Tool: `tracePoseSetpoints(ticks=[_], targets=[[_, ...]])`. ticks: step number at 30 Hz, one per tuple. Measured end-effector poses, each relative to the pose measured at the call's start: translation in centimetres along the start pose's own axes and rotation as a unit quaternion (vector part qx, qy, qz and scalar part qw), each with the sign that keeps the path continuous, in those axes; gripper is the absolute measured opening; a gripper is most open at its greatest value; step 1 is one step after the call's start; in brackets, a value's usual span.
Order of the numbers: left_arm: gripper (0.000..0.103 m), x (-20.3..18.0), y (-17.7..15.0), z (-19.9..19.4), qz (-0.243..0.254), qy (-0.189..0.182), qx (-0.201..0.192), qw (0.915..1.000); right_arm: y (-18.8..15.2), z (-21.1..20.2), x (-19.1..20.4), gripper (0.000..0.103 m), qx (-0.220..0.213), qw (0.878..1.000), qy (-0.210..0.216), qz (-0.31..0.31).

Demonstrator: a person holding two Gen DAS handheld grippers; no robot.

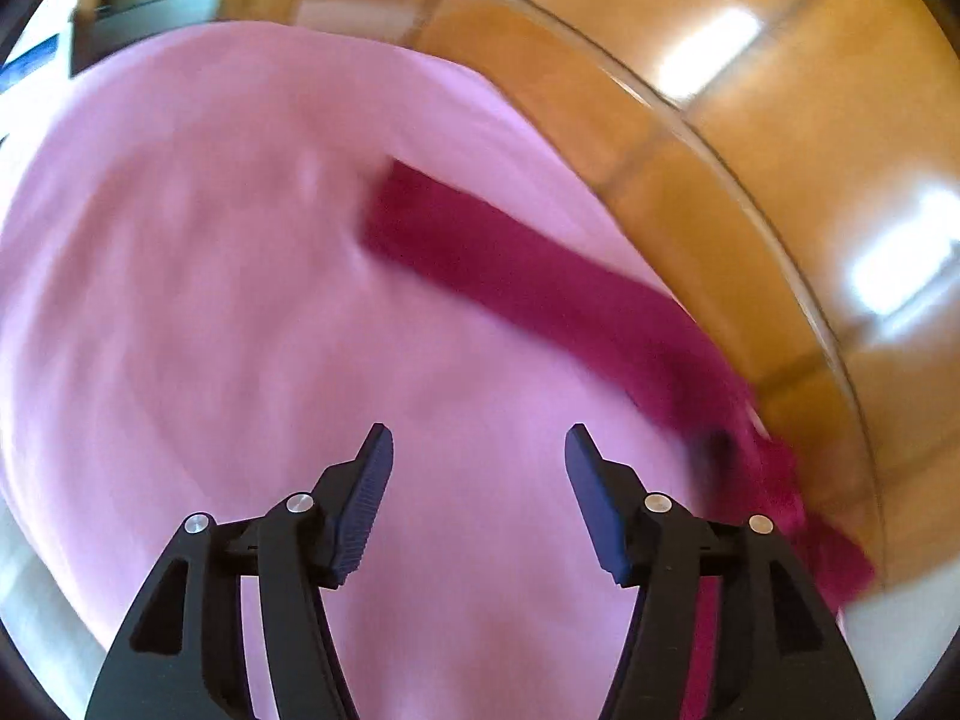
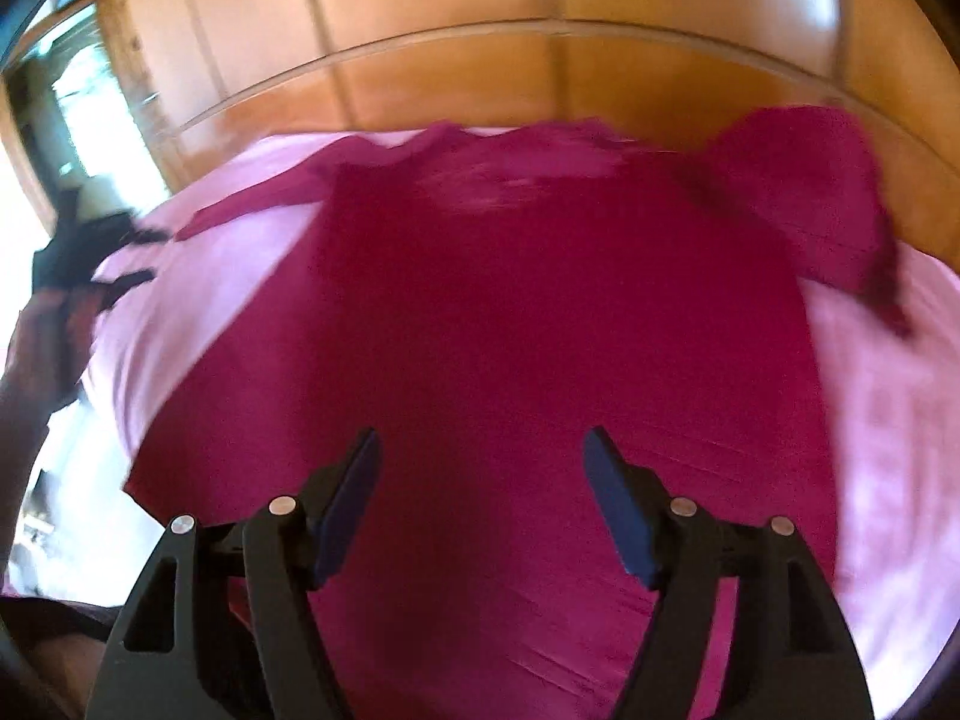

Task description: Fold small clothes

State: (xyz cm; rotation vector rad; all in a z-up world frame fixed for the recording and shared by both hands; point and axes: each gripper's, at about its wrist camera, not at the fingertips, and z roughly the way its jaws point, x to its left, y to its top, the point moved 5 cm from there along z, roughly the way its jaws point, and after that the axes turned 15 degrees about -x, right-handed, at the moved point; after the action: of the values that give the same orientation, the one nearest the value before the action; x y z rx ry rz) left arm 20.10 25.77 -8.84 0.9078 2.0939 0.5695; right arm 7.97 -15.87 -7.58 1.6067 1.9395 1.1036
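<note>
A dark magenta long-sleeved top lies spread flat on a pink sheet, neckline at the far side. Its right sleeve is bunched and folded near the far right. Its left sleeve stretches out to the left. My right gripper hangs open over the body of the top, nothing between its fingers. In the left wrist view that long sleeve runs diagonally across the pink sheet. My left gripper is open above bare sheet, left of the sleeve. Both views are motion-blurred.
A wooden headboard with a curved rail borders the sheet's far edge, and wooden panels line the right side in the left wrist view. The left gripper and the hand holding it show at the left edge of the right wrist view.
</note>
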Motion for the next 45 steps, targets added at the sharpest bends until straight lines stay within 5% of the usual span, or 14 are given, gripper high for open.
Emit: tracePoseSetpoints(ticks=[8,11,12,20,27,28,29,30,31,34,37,41,45], targets=[[0.058,1.5,3.9,6.6,-0.012,0.068,0.001,0.9976,-1.5,4.6,1.9,0.074,0.024,0.999,0.006,-0.022],[0.026,1.4,4.9,7.9,0.021,0.070,-0.004,0.9973,-1.7,4.8,1.5,0.080,0.020,1.000,0.015,-0.016],[0.006,1.6,5.3,8.1,0.022,0.064,0.000,0.9977,-1.9,4.7,1.5,0.083,0.020,1.000,0.017,-0.013],[0.005,4.9,9.4,3.8,0.053,0.117,-0.076,0.9889,-2.0,6.3,2.1,0.097,0.020,0.999,0.018,-0.020],[0.006,6.8,7.6,5.6,0.102,0.181,-0.031,0.9776,-1.9,6.8,2.1,0.100,0.019,0.999,0.020,-0.026],[0.014,6.3,7.4,5.1,0.100,0.182,-0.037,0.9774,-1.8,6.9,1.9,0.100,0.020,0.999,0.023,-0.023],[0.024,5.8,7.1,4.4,0.095,0.172,-0.038,0.9797,-1.7,6.7,1.7,0.099,0.021,0.999,0.026,-0.016],[0.052,4.4,6.6,3.8,0.087,0.146,-0.042,0.9846,-1.5,6.5,1.5,0.098,0.022,0.999,0.030,-0.009],[0.068,3.2,6.2,3.0,0.085,0.125,-0.051,0.9872,-1.2,6.2,1.1,0.093,0.022,0.999,0.036,0.003],[0.068,-1.5,3.6,0.2,0.119,0.066,-0.069,0.9883,-0.1,5.0,-1.3,0.075,0.016,0.998,0.040,0.053],[0.068,-6.8,-0.9,-2.3,0.161,-0.011,-0.058,0.9852,1.3,2.4,-6.6,0.074,-0.021,0.993,-0.002,0.115],[0.068,-13.1,-8.2,-4.2,0.226,-0.098,-0.021,0.9690,1.6,-1.9,-17.5,0.073,-0.070,0.964,-0.097,0.237],[0.068,-17.3,-16.3,-5.7,0.290,-0.152,0.031,0.9444,1.5,-4.5,-25.5,0.066,-0.098,0.939,-0.208,0.256]])
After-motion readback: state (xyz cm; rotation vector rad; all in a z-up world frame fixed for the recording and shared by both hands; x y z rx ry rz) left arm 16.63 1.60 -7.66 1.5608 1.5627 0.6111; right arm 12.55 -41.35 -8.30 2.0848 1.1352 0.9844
